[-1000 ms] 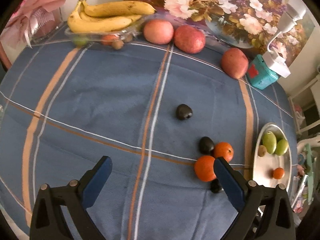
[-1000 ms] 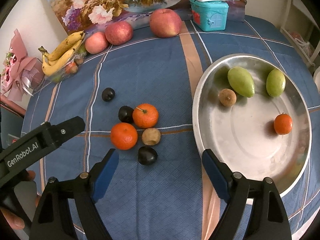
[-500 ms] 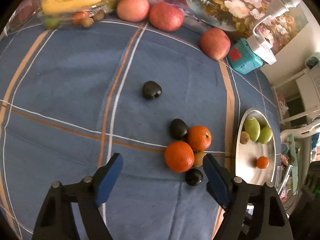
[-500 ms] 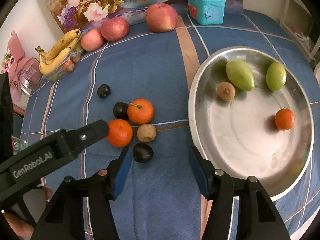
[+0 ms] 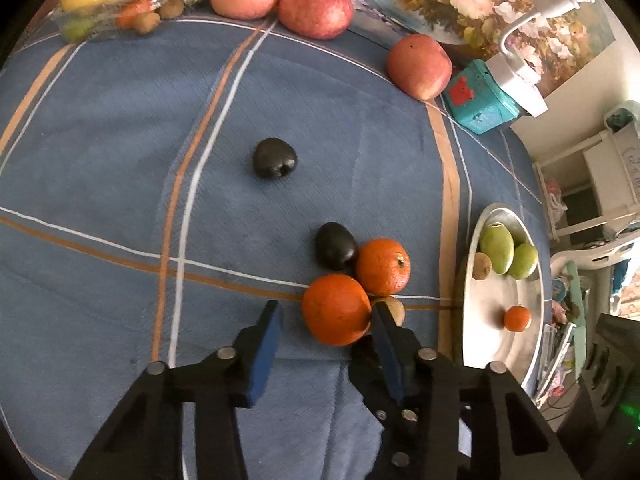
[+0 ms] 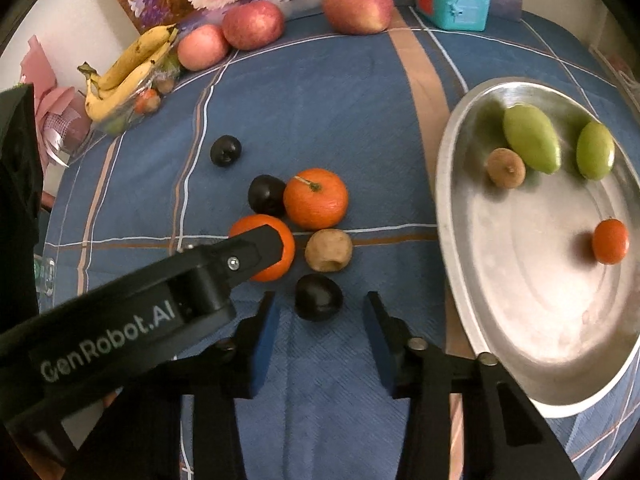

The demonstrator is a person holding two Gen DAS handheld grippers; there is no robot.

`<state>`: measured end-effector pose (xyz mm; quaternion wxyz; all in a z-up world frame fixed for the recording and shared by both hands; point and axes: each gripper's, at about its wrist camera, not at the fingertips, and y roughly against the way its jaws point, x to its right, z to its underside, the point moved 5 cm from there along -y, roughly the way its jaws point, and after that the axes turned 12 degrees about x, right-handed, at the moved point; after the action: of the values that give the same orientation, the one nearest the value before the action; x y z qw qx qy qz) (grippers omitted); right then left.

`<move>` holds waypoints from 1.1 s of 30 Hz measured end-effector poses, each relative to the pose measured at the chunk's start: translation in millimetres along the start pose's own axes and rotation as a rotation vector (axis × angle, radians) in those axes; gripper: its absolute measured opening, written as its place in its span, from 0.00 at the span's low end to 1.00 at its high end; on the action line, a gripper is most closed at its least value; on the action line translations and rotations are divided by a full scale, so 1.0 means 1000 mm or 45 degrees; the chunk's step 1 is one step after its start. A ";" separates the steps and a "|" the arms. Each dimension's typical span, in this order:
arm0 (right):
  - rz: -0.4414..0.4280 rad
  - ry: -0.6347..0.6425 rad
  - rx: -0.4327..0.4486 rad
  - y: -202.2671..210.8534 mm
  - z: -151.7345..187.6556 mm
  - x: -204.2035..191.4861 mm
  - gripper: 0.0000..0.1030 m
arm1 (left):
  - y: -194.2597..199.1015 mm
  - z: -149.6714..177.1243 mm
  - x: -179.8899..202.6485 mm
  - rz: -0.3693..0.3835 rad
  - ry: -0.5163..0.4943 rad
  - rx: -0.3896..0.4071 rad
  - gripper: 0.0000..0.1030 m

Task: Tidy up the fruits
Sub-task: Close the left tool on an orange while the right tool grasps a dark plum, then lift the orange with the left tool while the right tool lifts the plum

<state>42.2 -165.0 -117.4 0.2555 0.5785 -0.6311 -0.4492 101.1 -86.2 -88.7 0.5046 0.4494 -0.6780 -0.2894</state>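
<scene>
From the left wrist camera, the left gripper [image 5: 326, 316] stands wide open around the near orange [image 5: 336, 309]; its right pad seems to touch the peel, the left pad stands clear. A brown fruit [image 5: 394, 310] is mostly hidden behind that finger. The metal plate [image 5: 478, 344] is cut off at the right.

From the right wrist camera, the right gripper [image 6: 320, 318] is open, a dark plum [image 6: 319, 297] just ahead of its tips, ungripped. The left gripper's finger covers part of the near orange [image 6: 280, 258].
</scene>
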 end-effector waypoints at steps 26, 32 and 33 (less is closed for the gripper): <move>-0.051 -0.050 0.034 0.014 -0.007 -0.003 0.25 | 0.042 -0.023 -0.055 -0.096 0.233 0.134 0.35; -0.087 -0.058 0.087 0.032 -0.015 -0.009 0.24 | 0.060 -0.031 -0.065 -0.105 0.265 0.201 0.35; -0.091 -0.059 0.094 0.034 -0.016 -0.009 0.24 | 0.063 -0.031 -0.066 -0.105 0.270 0.210 0.35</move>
<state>40.6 -162.9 -78.4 0.2030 0.5993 -0.6319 -0.4476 116.8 2.3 -53.7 0.5224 0.5449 -0.6233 -0.2042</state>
